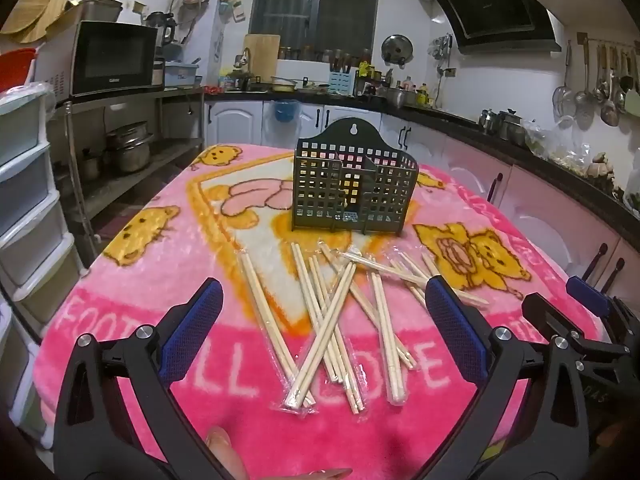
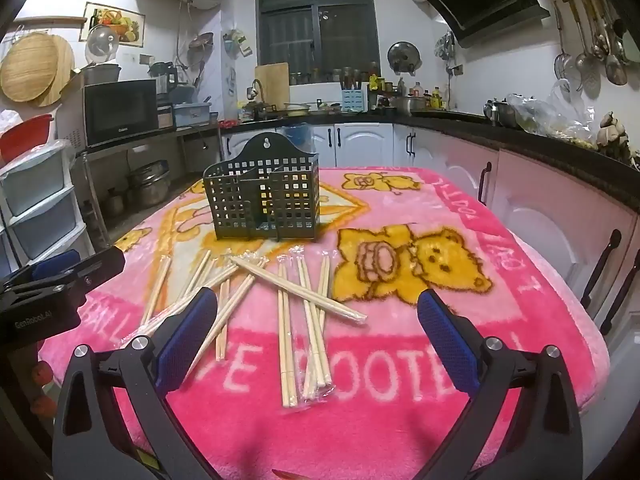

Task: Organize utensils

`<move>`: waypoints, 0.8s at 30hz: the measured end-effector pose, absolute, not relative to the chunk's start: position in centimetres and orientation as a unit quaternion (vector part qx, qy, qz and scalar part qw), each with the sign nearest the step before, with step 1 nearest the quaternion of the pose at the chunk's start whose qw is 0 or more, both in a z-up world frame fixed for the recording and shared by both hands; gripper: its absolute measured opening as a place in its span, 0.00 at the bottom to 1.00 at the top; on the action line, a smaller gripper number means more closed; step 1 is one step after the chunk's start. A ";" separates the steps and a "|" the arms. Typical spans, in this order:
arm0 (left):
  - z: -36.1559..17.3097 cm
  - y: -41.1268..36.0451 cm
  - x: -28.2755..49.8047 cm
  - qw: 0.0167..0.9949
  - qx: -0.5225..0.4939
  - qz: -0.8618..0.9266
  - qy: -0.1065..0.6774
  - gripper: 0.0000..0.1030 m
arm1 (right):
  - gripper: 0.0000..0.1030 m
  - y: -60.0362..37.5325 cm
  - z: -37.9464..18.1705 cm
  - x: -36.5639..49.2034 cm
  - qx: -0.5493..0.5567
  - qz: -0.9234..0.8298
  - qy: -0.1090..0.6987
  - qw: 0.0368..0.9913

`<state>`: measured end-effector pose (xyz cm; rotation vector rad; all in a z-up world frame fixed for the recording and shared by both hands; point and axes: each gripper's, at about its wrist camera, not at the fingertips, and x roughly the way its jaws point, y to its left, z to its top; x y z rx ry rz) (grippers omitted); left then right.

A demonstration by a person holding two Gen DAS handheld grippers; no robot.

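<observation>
Left wrist view — wrapped chopsticks [image 1: 332, 320], long axes mostly toward holder [image 1: 354, 184].

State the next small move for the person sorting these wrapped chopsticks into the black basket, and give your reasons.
Probably lower the right tongs onto the wrapped chopstick pair lying across the top of the pile. Both tongs are open and hold nothing, the black basket looks empty, and that top pair is unobstructed.
</observation>
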<state>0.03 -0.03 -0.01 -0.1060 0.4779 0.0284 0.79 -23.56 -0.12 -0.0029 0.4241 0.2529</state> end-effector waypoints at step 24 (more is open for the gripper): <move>0.0 0.0 0.0 0.971 -0.055 0.013 0.231 0.91 | 0.94 -23.6 0.0 0.6 -0.004 0.124 0.205 0.971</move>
